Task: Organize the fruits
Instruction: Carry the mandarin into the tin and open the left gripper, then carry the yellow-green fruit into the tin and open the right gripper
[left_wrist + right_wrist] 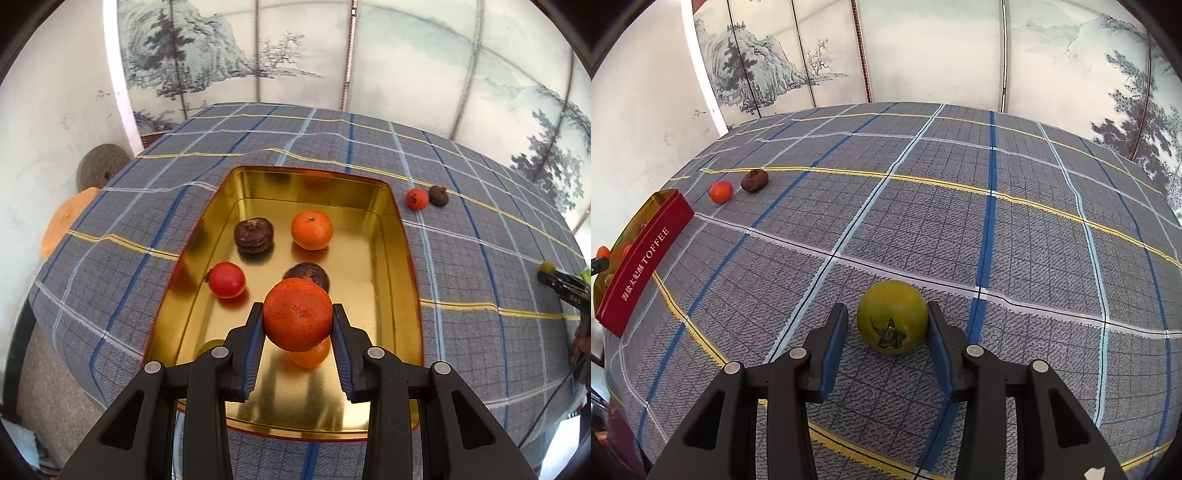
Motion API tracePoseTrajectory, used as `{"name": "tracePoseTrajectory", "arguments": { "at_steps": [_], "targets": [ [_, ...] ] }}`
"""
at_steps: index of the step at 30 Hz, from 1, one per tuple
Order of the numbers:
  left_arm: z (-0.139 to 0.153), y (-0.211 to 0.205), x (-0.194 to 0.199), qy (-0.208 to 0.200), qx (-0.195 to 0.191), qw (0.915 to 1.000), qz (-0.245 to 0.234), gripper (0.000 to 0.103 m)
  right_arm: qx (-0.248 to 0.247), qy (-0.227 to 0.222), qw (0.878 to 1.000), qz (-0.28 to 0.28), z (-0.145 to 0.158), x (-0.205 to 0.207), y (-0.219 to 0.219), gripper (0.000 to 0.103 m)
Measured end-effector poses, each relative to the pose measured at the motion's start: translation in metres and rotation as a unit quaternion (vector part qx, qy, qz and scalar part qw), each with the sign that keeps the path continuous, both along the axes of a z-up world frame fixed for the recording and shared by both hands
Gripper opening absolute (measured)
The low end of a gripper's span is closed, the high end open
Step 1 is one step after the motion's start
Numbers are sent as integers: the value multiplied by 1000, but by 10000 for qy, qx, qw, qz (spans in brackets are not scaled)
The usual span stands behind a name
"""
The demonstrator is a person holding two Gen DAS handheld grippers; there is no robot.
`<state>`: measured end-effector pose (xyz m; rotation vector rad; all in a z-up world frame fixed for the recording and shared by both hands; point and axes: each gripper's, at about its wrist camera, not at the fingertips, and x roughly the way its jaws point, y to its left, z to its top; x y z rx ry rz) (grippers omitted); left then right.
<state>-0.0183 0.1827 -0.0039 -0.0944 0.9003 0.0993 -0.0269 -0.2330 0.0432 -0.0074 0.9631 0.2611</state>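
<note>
The left gripper [298,320] pinches an orange [297,314] above the gold tin [402,258] at frame centre, due for release. The right gripper [888,325] is spread around a green tomato [892,316] on the surface [960,221], left pad clear, so closing comes next.

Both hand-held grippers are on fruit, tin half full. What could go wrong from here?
1. The left hand-held gripper holds an orange over the gold tin; released there, it may hit the dark fruit below.
2. The right hand-held gripper touches the green tomato on one side only; it could roll away across the tablecloth.
</note>
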Motion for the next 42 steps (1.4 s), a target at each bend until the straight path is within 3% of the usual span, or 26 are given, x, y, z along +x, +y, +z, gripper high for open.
{"name": "tracePoseTrajectory", "arguments": {
  "at_steps": [31, 33, 37, 40, 42],
  "targets": [
    [-16, -38, -3, 182, 277, 9982, -495, 37, -126, -5, 9999, 66, -1, -1, 7, 47],
    [-15, -41, -3, 195, 312, 9979, -536, 38, -165, 10, 9999, 35, -1, 0, 7, 61],
    [-14, -43, -5, 155, 380, 9977, -539, 38, -198, 18, 9998, -1, -1, 1, 6, 64],
    [-12, -43, -6, 99, 457, 9978, -473, 45, -206, 17, 9998, 0, -2, 1, 6, 64],
    [-8, -42, -8, 10, 512, 9977, -435, 55, -221, 16, 9998, 3, -2, 1, 5, 64]
  ]
}}
